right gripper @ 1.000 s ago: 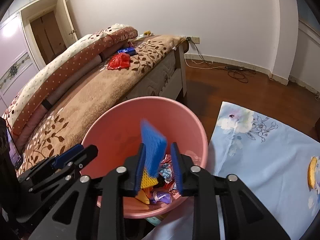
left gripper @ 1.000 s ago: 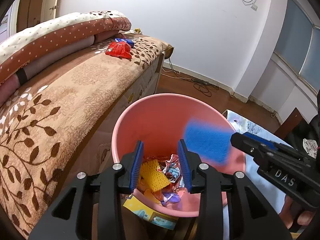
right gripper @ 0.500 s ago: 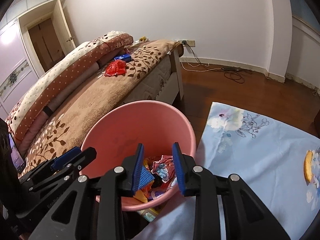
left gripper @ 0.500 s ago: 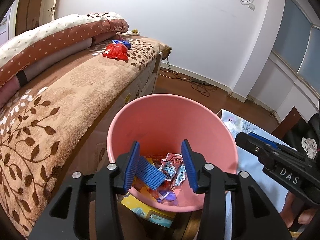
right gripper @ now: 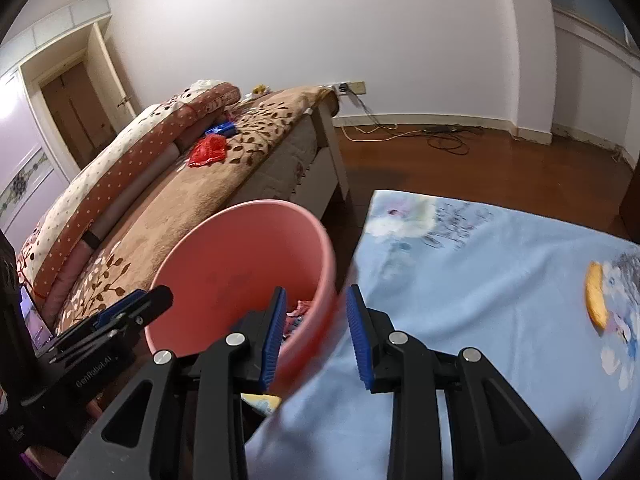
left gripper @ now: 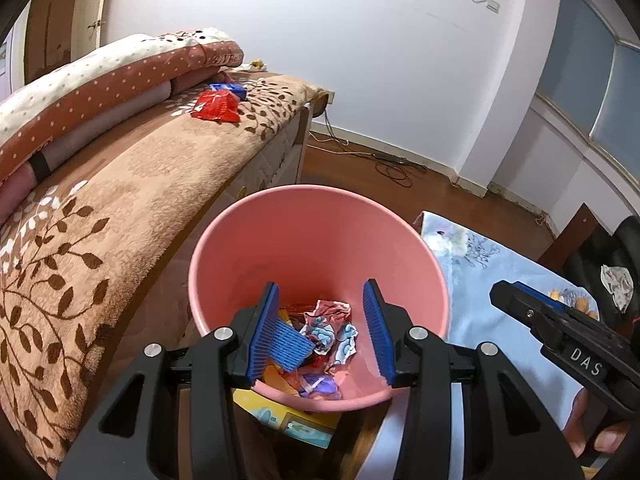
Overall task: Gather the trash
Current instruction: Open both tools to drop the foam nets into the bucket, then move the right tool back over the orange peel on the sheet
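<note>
A pink bin stands beside the bed and holds crumpled wrappers and a blue ridged pad. My left gripper is open and empty above the bin's near rim. My right gripper is open and empty, straddling the bin's right rim; it shows at the right of the left wrist view. A red wrapper and a blue wrapper lie on the bed; both also show in the right wrist view, red and blue.
The brown leaf-patterned bed with a rolled quilt is on the left. A light blue floral cloth covers a surface at the right. A yellow box lies under the bin. Cables run along the wooden floor.
The blue pad left my right gripper and dropped into the bin. The right gripper then opened wider and moved right, over the bin's rim. My left gripper drew back slightly.
</note>
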`<state>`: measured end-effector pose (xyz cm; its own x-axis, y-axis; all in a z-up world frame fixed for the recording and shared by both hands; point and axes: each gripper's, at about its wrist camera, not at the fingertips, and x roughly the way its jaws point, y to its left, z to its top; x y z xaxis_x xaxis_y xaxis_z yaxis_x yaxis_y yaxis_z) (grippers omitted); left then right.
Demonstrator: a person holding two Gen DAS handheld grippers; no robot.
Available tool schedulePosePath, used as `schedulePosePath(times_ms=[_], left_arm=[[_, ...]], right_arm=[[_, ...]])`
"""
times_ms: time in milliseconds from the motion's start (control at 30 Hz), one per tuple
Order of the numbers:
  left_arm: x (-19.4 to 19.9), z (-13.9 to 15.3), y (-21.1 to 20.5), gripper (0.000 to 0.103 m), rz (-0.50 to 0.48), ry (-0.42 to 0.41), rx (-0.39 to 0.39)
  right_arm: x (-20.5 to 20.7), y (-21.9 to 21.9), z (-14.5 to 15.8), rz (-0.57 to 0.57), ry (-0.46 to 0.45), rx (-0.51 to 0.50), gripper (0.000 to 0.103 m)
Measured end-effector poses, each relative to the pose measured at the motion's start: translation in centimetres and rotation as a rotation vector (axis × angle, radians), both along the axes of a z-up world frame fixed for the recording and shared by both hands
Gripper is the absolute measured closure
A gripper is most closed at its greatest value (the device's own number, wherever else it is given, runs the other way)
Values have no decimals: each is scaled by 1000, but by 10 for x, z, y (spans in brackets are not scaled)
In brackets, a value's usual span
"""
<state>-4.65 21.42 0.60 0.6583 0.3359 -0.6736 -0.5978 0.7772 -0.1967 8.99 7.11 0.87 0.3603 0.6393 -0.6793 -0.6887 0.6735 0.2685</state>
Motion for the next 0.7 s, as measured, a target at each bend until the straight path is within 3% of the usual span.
schedulePosePath(times_ms=[533, 700], left_arm=[[29, 2, -53, 59, -108, 39, 42], [38, -4, -68, 59, -141, 53, 30]], right_arm=[[21, -95, -14, -169, 33, 32, 73], [24, -118, -14, -220, -1, 20, 73]])
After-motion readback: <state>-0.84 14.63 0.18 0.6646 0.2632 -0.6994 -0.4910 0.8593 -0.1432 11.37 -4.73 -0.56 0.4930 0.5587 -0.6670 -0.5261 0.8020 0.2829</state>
